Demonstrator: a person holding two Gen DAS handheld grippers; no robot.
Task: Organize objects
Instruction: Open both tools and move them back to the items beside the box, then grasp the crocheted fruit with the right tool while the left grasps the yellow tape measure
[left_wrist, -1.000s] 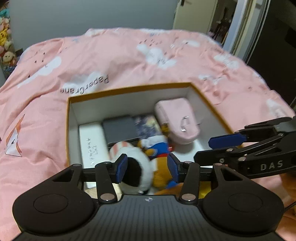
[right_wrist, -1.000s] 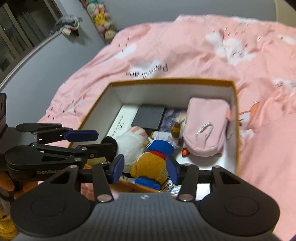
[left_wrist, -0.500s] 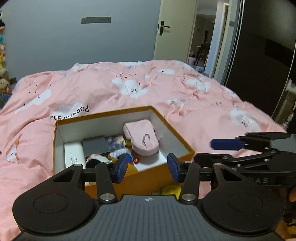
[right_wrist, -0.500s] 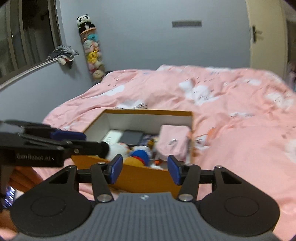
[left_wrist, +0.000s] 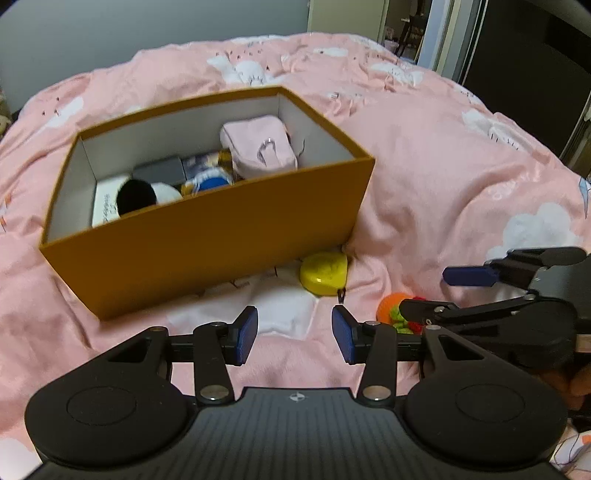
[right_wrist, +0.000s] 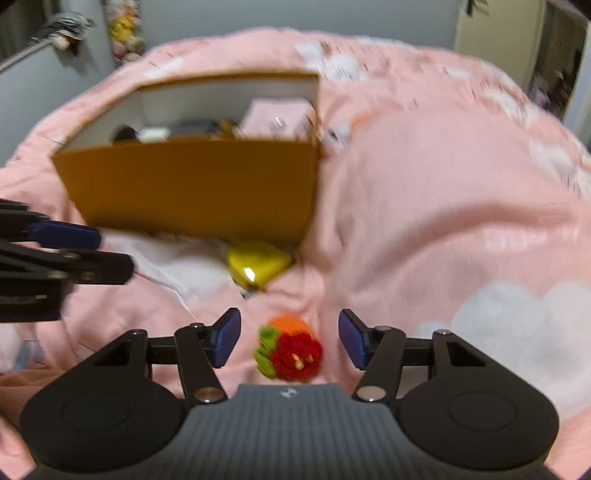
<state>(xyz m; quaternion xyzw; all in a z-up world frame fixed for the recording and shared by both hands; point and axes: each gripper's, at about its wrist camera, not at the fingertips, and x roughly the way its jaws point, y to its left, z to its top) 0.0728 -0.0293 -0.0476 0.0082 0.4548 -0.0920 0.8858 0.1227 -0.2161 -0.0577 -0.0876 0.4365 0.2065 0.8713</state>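
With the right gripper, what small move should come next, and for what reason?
Probably lower the right gripper a little and close it on the knitted flower toy. The toy lies on the pink blanket between the open fingers, not yet held, outside the orange box. The view is blurred, so go slowly.

Black left tool (left_wrist: 294, 335), blue pads (left_wrist: 246, 335), silver screws
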